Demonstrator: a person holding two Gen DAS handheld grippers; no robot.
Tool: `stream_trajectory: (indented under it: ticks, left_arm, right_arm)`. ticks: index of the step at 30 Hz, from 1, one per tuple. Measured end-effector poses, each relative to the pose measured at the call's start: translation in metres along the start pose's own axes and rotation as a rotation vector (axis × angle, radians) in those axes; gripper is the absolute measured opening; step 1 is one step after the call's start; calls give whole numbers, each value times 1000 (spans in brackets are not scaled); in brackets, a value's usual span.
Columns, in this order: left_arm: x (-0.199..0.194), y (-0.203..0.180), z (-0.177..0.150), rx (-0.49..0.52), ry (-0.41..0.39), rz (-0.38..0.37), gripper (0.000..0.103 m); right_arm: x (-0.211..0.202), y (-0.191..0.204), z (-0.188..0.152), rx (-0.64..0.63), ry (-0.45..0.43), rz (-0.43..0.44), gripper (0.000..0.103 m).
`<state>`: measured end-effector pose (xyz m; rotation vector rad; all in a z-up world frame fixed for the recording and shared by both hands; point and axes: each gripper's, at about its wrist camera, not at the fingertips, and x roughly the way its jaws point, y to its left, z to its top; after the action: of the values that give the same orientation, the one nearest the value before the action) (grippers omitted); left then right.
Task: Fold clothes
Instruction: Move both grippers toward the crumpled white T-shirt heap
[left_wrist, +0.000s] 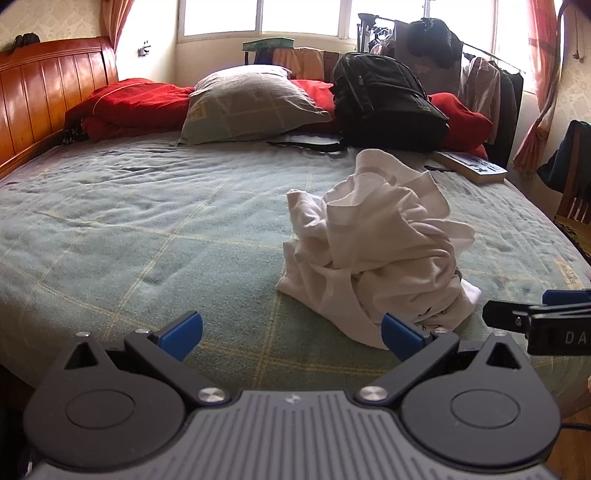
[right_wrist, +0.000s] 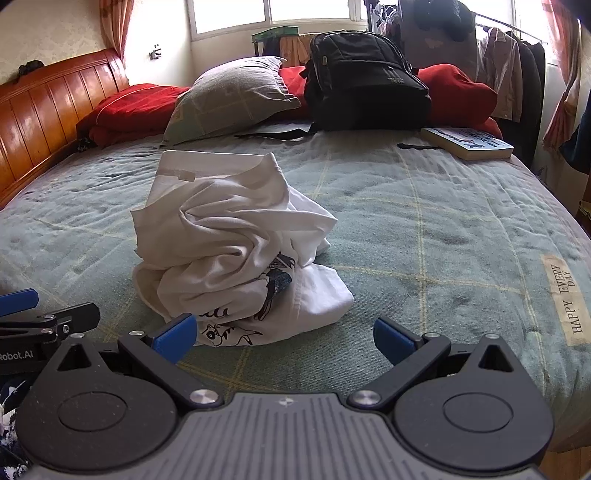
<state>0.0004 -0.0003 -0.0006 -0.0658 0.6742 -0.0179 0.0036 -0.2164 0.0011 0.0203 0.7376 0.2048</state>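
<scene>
Left claw: I see my left claw spread wide, its blue fingertips well apart and pinching nothing, low over the near edge of the bed.

Right claw: my right claw is spread wide too, empty, beside the left one; the left wrist view catches it at its right edge, and the right wrist view catches the left claw at its left edge.

Garment: a crumpled white cotton T-shirt with a black cartoon print sits in a heap on the bed, just ahead of both claws. In the left wrist view the heap lies right of centre, close to my right-hand blue pad. In the right wrist view it is left of centre, its printed hem just beside the left-hand blue pad; I cannot tell whether they touch.

Bed: a grey-green checked cover with a wooden headboard on the left.

Far side: a grey checked pillow, folded red blankets, a black backpack and a pale paperback book lie well beyond the shirt.

Label: a cloth tag on the cover reads "HAPPY EVERY DAY".
</scene>
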Motion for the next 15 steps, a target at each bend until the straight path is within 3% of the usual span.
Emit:
stream_trajectory:
  ticks: [15]
  left_arm:
    - [8, -4, -5, 2, 31, -20, 102]
  right_arm:
    - [1, 0, -2, -5, 8, 7, 103]
